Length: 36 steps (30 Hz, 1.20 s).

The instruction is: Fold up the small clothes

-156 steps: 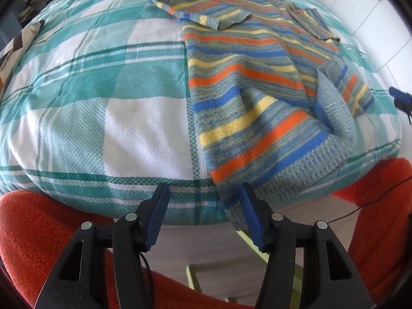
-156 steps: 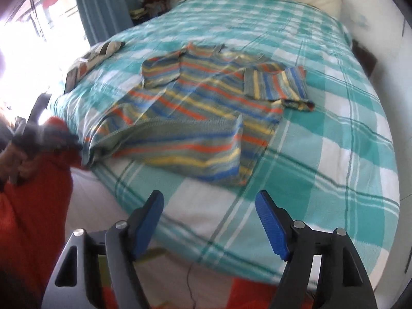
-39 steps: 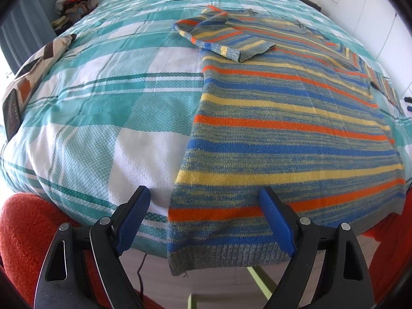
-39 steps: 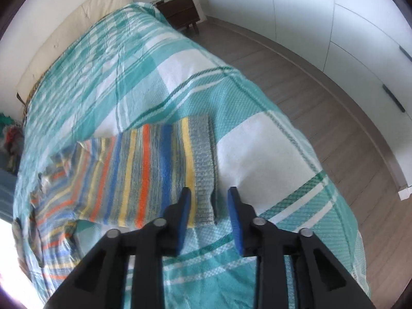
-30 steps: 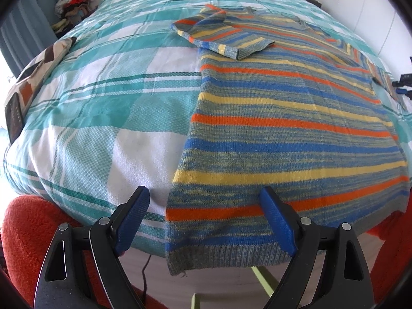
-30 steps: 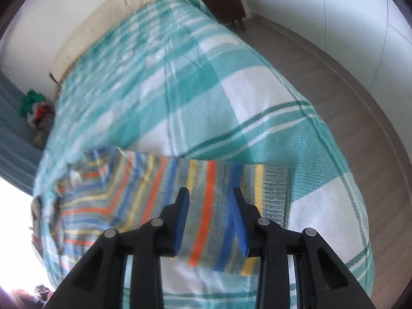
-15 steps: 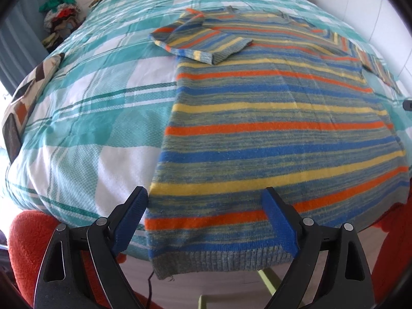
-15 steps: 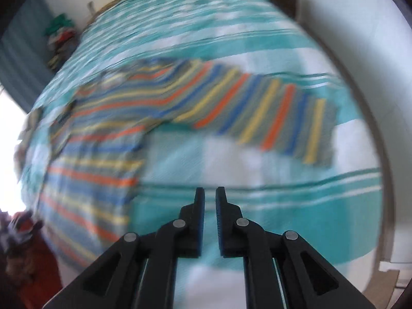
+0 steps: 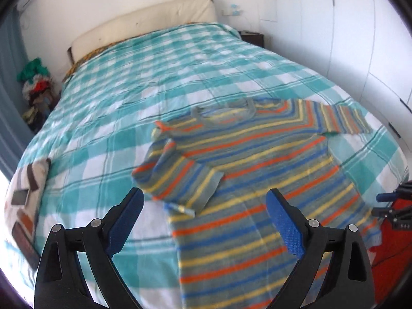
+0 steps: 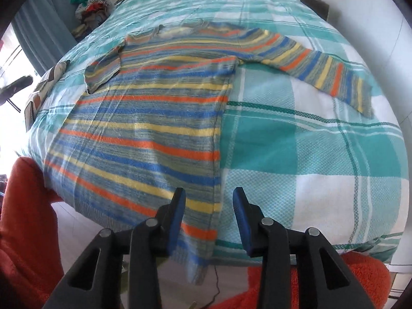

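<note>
A striped knit sweater in orange, blue, yellow and grey lies flat on the bed, hem toward me. Its left sleeve is folded in over the body; its right sleeve is stretched straight out. My left gripper is wide open and empty, raised above the folded sleeve and lower body. My right gripper is open and empty over the sweater's lower right hem corner at the bed edge.
The bed has a teal and white checked cover and a cream headboard. A patterned cushion lies at its left edge. A pile of clothes sits by the wall. My orange fleece sleeves show low in view.
The right gripper let go of the stretched-out right sleeve, swung back to the hem corner and opened. The left gripper rose and tilted up from the hem toward the folded left sleeve.
</note>
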Tool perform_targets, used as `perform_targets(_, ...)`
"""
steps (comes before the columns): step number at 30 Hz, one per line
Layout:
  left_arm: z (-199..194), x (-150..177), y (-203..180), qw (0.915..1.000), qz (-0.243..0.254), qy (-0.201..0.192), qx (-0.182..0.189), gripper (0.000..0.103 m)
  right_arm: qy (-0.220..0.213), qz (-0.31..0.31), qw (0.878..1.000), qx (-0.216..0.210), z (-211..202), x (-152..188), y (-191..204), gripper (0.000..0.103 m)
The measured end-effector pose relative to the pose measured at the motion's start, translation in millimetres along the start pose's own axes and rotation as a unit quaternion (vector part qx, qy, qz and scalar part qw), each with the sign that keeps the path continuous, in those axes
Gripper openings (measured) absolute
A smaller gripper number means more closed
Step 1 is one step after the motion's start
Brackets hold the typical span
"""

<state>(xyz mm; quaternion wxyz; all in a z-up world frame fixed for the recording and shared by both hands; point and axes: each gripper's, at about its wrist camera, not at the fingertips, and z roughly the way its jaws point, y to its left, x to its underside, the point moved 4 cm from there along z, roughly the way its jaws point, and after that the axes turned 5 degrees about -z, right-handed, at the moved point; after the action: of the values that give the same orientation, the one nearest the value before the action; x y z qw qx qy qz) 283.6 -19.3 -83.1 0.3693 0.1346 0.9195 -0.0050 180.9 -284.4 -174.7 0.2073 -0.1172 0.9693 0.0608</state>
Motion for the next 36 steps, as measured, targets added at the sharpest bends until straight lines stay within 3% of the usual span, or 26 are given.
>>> perform_targets(1,27.2,-0.8,-4.0,0.9998,0.016,0.012,0.0,0.092,0.001,0.0,1.0,0.0,2.5,-2.2,1.9,0.039)
perform_targets(2,54.4,1.4,-5.4,0.9991,0.028,0.032,-0.001,0.082,0.0,0.0,1.0,0.001,5.0,-1.0,4.0,0.039)
perform_targets(5,130.5,27.1,-0.1,0.9901,0.04,0.134,0.009,0.052,0.008,0.012,1.0,0.01,6.3,6.6,-0.5,0.039)
perform_targets(6,143.7,38.1,1.2,0.9867,0.042,0.157,0.014,0.052,0.006,0.016,1.0,0.013,5.2,7.1,-0.4,0.038)
perform_targets(8,148.8,45.6,5.8,0.9885,0.041,0.143,0.027,0.058,0.0,0.016,1.0,0.022,1.4,7.9,-1.1,0.039)
perform_targets(9,147.7,46.3,7.5,0.9887,0.036,0.142,0.032,0.055,-0.004,0.015,1.0,0.024,-0.1,8.7,-0.8,0.039)
perform_targets(10,146.6,45.7,10.2,0.9883,0.03,0.148,0.025,0.026,-0.006,0.012,1.0,0.027,-1.2,9.6,-1.2,0.039)
perform_targets(11,144.7,43.8,14.4,0.9873,0.028,0.156,0.01,0.004,-0.006,0.01,0.999,0.029,-1.2,9.9,-1.3,0.039)
perform_targets(12,139.5,39.0,20.7,0.9879,0.013,0.154,0.012,0.001,-0.006,0.01,0.999,0.03,-0.6,9.7,-1.5,0.039)
perform_targets(14,120.6,22.8,48.2,0.9912,-0.047,0.124,-0.002,0.0,-0.009,0.012,1.0,0.026,-0.7,9.2,-2.9,0.039)
perform_targets(16,95.0,10.3,98.2,0.9828,-0.16,0.092,0.0,0.0,-0.017,0.016,0.999,0.022,-2.8,8.9,-4.2,0.039)
perform_targets(17,81.8,8.4,130.0,0.9714,-0.224,0.077,-0.006,0.0,-0.022,0.017,0.999,0.021,-4.4,8.5,-4.8,0.039)
perform_targets(19,62.0,15.4,191.8,0.9399,-0.335,0.057,-0.027,0.0,-0.029,0.018,0.999,0.021,-6.0,8.5,-5.4,0.039)
perform_targets(21,50.4,31.2,245.0,0.9085,-0.409,0.056,-0.062,0.0,-0.03,0.017,0.999,0.021,-4.8,7.8,-4.8,0.039)
perform_targets(22,47.7,38.3,262.7,0.9001,-0.424,0.06,-0.082,0.0,-0.029,0.017,0.999,0.019,-3.2,7.4,-4.7,0.039)
perform_targets(24,47.4,52.3,283.4,0.8921,-0.432,0.075,-0.109,0.0,-0.023,0.017,0.999,0.016,1.0,6.7,-4.3,0.039)
perform_targets(33,74.9,84.2,301.6,0.8766,-0.446,0.122,-0.132,0.0,-0.015,0.013,1.0,0.016,7.6,6.1,0.3,0.039)
perform_targets(36,92.7,111.7,310.4,0.8542,-0.476,0.162,-0.131,0.0,-0.012,0.017,1.0,0.02,9.0,8.2,-2.0,0.039)
